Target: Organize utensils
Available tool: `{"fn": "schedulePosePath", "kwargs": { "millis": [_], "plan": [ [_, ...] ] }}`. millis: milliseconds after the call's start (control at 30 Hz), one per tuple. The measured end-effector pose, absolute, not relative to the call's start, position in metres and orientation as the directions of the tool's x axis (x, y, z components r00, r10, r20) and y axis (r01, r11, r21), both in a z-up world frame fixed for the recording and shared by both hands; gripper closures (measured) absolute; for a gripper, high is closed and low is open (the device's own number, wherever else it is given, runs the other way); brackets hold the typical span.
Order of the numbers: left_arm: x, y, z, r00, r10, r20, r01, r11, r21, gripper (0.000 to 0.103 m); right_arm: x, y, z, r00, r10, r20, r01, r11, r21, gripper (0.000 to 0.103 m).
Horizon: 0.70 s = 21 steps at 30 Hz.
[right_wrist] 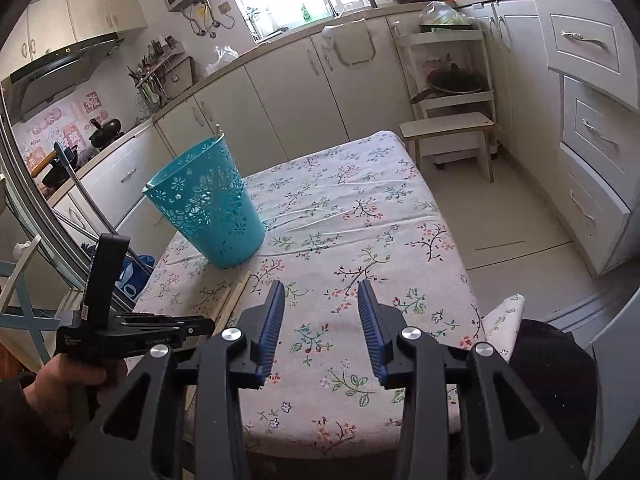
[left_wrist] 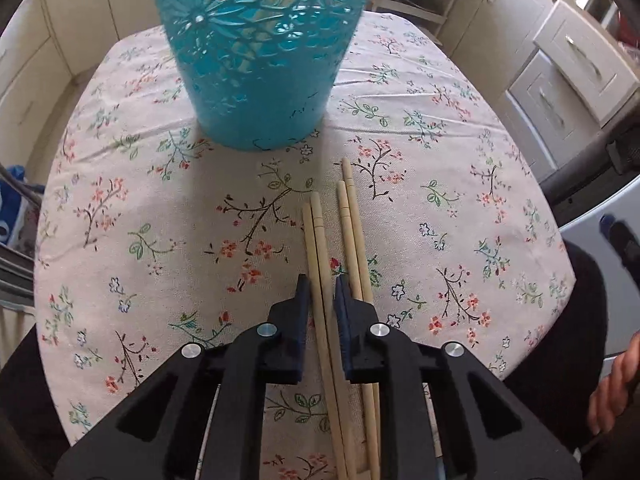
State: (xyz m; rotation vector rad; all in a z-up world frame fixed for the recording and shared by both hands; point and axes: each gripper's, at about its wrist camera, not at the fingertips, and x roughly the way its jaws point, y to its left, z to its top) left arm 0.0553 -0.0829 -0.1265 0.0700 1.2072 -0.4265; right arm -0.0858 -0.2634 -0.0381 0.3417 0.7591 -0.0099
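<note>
A: Counter (left_wrist: 440,208), covered in a floral cloth, filled most of both views. Kitchen cabinets (right_wrist: 296,92) ran behind it on the far side, drawers (right_wrist: 588,92) down the right.

B: Largest thing on it?

A: Teal perforated basket (left_wrist: 256,52), upright, far-left part of the counter. One pale stick poked above its far rim in the right wrist view.

B: And the utensils?

A: Four wooden chopsticks (left_wrist: 352,216) lay flat on the cloth, near side of the basket, apart from it. Two pairs, side by side, tips pointing toward the basket.

B: Left claw?

A: Left claw (left_wrist: 320,292) sat low over the cloth, fingers astride the left pair. Narrow gap, and daylight showed between the pads and the wood. Not clenched on anything; noted it as released. The right pair ran just outside its right finger.

B: Right claw?

A: Right claw (right_wrist: 321,300) hovered above the near-middle of the counter, spread wide, nothing between its fingers. The chopsticks lay off to its left.
</note>
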Motion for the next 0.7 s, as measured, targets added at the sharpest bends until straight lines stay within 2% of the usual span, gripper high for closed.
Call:
{"fn": "schedulePosePath", "kwargs": {
  "millis": [200, 333, 700],
  "plan": [
    [0.06, -0.059, -0.126, 0.3, -0.323, -0.898, 0.316, 0.922, -0.225, 0.09, -0.056, -0.205, -0.061, 0.647, 0.16, -0.746, 0.02, 0.974, 0.226, 0.065],
    [0.065, -0.045, -0.123, 0.306, -0.358, -0.882, 0.282, 0.919, -0.275, 0.09, -0.027, -0.177, -0.084, 0.584, 0.187, -0.79, 0.013, 0.971, 0.24, 0.067],
    [0.056, -0.039, -0.117, 0.33, -0.383, -0.863, 0.285, 0.912, -0.295, 0.09, 0.004, -0.137, -0.105, 0.551, 0.121, -0.826, -0.013, 0.991, 0.136, 0.069]
  ]
}}
